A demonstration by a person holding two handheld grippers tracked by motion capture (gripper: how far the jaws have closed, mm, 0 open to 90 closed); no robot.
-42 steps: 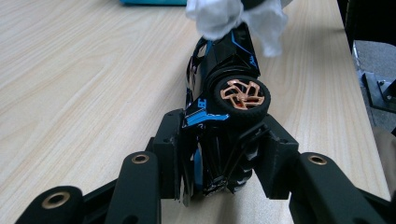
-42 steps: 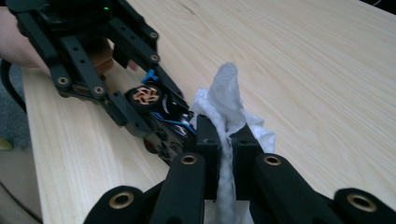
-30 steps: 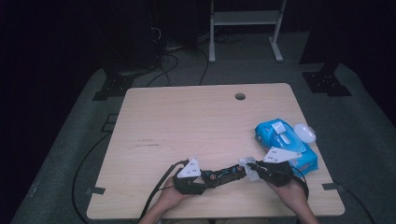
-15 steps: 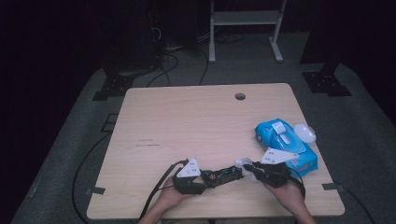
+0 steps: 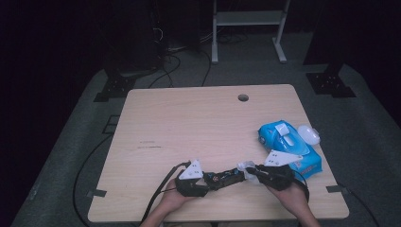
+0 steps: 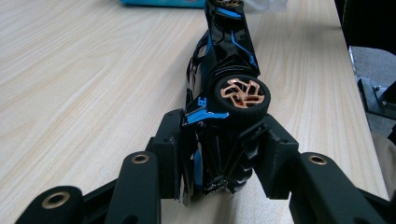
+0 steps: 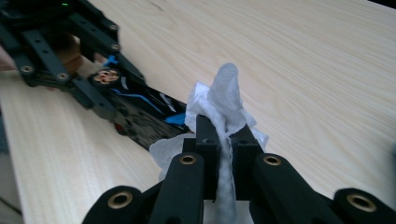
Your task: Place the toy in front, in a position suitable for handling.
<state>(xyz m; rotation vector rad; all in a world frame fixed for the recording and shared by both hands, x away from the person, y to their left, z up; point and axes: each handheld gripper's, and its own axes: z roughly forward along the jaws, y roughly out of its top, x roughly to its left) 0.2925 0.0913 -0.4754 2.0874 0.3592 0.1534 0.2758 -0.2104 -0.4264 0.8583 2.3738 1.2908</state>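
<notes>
Little has shifted since the earlier frame: both hands stay low in the high view. Left gripper clamps the black-and-blue toy car steady on the table. Right gripper, jaws pinching a white wipe, presses it against the car's far end, evidently for cleaning.

A pale wooden table lies bare across its far and left parts, giving a hand open passage. At the right edge a blue wipes pack blocks the way, with what seems a white lid beside it. Near the front edge, the toy car spans between both grippers.
</notes>
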